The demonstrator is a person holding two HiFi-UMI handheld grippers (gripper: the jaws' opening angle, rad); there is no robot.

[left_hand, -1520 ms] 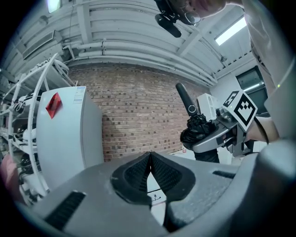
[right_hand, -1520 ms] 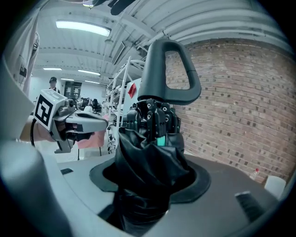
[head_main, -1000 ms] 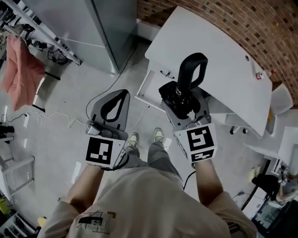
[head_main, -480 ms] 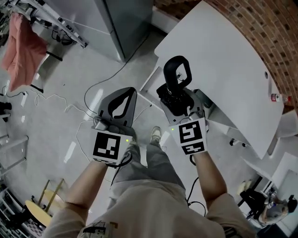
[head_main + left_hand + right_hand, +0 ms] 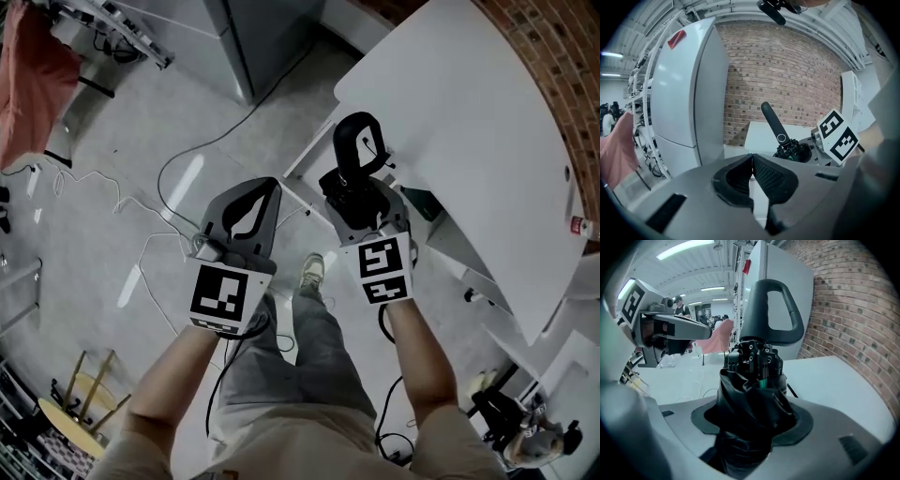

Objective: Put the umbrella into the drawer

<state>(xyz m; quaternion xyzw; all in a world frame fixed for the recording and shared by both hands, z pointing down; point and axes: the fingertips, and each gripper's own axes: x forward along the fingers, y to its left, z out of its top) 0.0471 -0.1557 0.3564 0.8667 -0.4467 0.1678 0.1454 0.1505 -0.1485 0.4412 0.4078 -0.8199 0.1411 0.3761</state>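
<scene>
A folded black umbrella [image 5: 352, 190] with a loop handle [image 5: 358, 148] stands up out of my right gripper [image 5: 362, 208], which is shut on its bunched canopy [image 5: 749, 401]. The handle [image 5: 771, 310] points away from me, over the near edge of the white table [image 5: 469, 141]. A white drawer [image 5: 305, 161] shows just under that edge, partly hidden by the umbrella. My left gripper [image 5: 265, 187] hangs beside it to the left over the floor. Its pads [image 5: 761, 172] touch, with nothing between them. In the left gripper view the umbrella handle [image 5: 774, 124] shows ahead to the right.
A tall grey cabinet [image 5: 272, 37] stands at the back. Cables [image 5: 169, 178] trail over the concrete floor at the left. A pink cloth [image 5: 33, 84] hangs at the far left, and a wooden stool [image 5: 70, 412] is at the lower left. A brick wall [image 5: 787, 70] lies behind the table.
Both grippers have come down together. The umbrella's handle now sits at the table's near edge by the drawer. The grip on the umbrella is unchanged and the left jaws stay shut.
</scene>
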